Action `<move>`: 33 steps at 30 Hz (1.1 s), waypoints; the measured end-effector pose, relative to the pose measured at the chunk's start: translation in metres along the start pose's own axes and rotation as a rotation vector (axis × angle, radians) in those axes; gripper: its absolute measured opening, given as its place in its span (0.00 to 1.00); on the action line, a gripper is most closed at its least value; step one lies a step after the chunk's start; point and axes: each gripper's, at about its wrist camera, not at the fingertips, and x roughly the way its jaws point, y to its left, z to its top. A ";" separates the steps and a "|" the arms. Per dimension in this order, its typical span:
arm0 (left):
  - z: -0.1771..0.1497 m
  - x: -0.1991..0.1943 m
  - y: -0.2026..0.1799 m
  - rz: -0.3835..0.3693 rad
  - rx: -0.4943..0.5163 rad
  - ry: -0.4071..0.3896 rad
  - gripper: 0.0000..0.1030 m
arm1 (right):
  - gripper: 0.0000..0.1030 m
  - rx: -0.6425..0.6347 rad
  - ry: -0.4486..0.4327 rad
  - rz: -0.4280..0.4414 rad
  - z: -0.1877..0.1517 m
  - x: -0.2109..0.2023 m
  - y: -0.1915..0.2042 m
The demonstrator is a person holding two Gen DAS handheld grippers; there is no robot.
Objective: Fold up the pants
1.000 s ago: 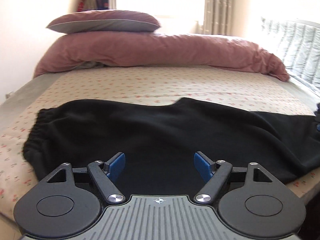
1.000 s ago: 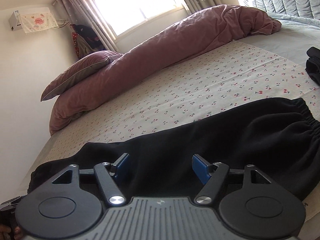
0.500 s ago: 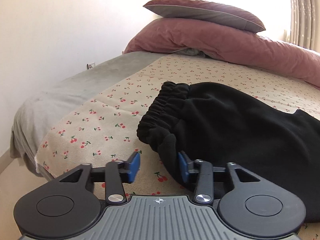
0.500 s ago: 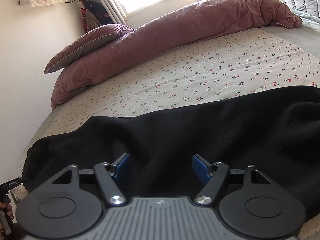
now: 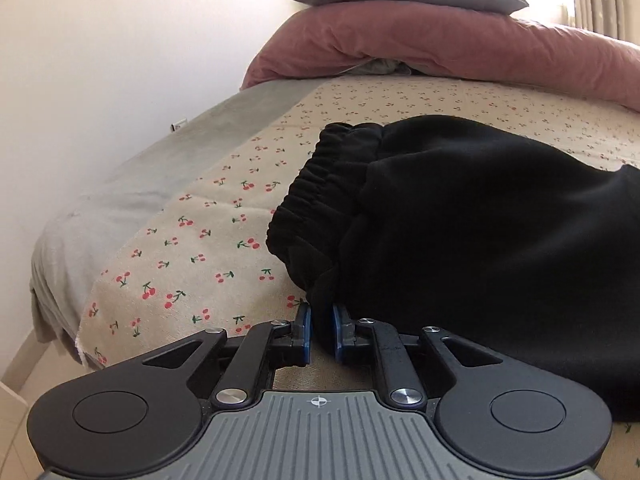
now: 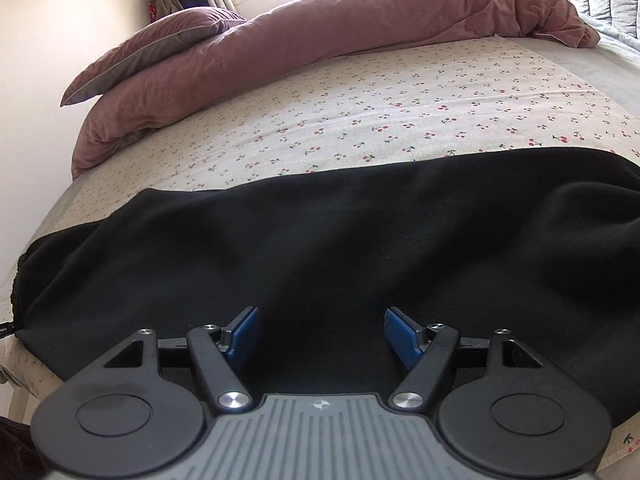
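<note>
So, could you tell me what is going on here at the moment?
A person is folding black pants spread on a cherry-print bed sheet. The left gripper has just been closing and now pinches the corner of the elastic waistband. The right gripper hangs open over the pants' middle, gripping nothing.

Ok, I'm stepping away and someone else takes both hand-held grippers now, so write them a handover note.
Left hand-held gripper: jaws have just been closing and now pinch the near corner of the black pants at the elastic waistband.
Right hand-held gripper: open, over the middle of the pants, gripping nothing.
Pants lie spread flat across the cherry-print sheet, near the bed's front edge.
Done: waistband corner gripped.
Left: grip with the right, then make every fold.
</note>
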 end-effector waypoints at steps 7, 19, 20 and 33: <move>0.021 -0.054 -0.015 0.011 0.063 -0.153 0.53 | 0.70 -0.015 -0.021 0.005 0.017 0.001 0.009; 0.070 -0.012 -0.121 -0.419 0.240 -0.184 0.54 | 0.67 -0.156 -0.057 0.085 0.052 0.044 0.066; 0.073 -0.005 -0.129 -0.447 0.243 -0.172 0.54 | 0.65 -0.167 -0.049 0.083 0.056 0.053 0.069; 0.120 0.085 -0.224 -0.764 0.235 0.030 0.42 | 0.59 -0.130 -0.097 -0.022 0.055 0.077 0.036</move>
